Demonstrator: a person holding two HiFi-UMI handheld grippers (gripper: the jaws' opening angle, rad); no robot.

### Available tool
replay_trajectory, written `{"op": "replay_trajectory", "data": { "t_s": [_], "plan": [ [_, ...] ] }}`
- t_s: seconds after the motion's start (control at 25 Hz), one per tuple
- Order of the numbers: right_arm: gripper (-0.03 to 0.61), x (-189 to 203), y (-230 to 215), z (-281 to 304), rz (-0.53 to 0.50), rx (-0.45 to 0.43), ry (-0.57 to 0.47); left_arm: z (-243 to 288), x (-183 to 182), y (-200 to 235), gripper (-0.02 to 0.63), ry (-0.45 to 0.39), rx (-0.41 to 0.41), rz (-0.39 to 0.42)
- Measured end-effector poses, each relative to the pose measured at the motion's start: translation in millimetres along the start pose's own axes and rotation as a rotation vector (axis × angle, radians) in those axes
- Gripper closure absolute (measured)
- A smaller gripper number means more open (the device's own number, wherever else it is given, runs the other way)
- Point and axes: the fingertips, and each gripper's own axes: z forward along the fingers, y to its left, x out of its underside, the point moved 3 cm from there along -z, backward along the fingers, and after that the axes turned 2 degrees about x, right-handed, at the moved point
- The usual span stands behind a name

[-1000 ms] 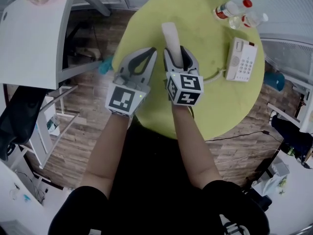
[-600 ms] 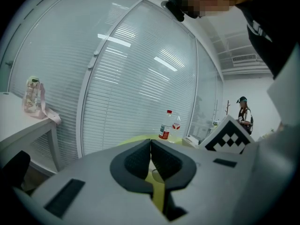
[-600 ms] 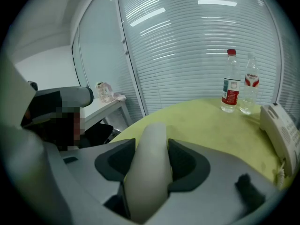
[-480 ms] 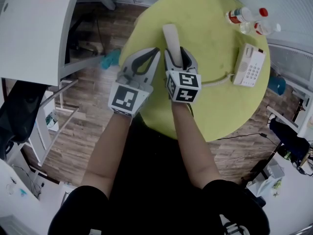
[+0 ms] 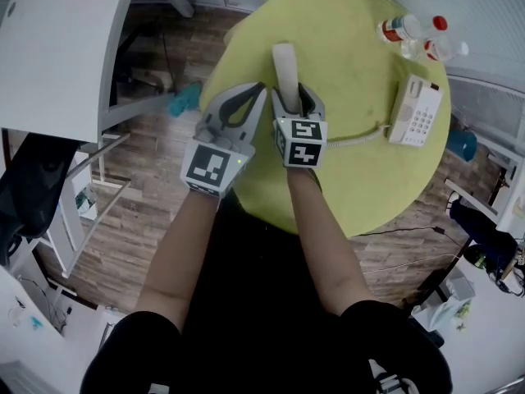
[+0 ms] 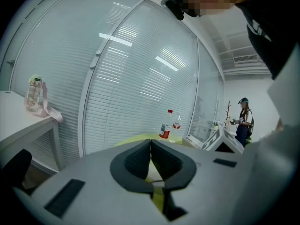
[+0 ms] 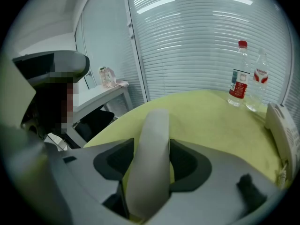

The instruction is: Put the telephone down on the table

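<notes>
The white telephone handset [image 5: 285,68] [image 7: 152,153] stands between the jaws of my right gripper [image 5: 295,97] [image 7: 151,144], sticking out over the yellow round table [image 5: 344,39]. Both pads still touch it and the jaws are opening. A coiled cord [image 5: 361,136] runs from it to the white telephone base [image 5: 417,109] [image 7: 281,125] at the table's right. My left gripper [image 5: 261,89] [image 6: 151,146] hovers just left of the right one, shut with nothing in it.
Two plastic bottles [image 5: 402,27] [image 5: 439,48] stand at the table's far right, behind the base. A white desk [image 5: 57,48] is off to the left across wooden floor. A person [image 6: 244,123] stands far off in the left gripper view.
My right gripper with the handset has dipped slightly toward the table. The left gripper has barely moved. The head view has shifted a little.
</notes>
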Motion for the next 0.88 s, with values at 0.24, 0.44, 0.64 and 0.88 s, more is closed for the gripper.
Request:
{"op": "replay_trajectory", "data": {
  "t_s": [0.24, 0.44, 0.64, 0.88],
  "plan": [
    [0.327, -29.4, -6.5, -34.1, -0.019, -0.007, -0.078, -1.6, -23.4, -14.6, 0.6, -0.017, 0.013, 0.029],
    [0.328, -68.2, -15.1, -86.0, -0.061, -0.014, -0.168, -4.7, -50.6, -34.1, 0.6, -0.034, 0.031, 0.062],
    [0.328, -100.8, -32.2, -153.4, -0.097, -0.007, -0.269, -10.4, -84.2, -66.6, 0.6, -0.046, 0.053, 0.115],
    [0.328, -116.0, -55.2, -238.4, -0.117, -0.014, -0.365, -18.2, -123.3, -123.9, 0.6, -0.073, 0.119, 0.134]
  ]
}}
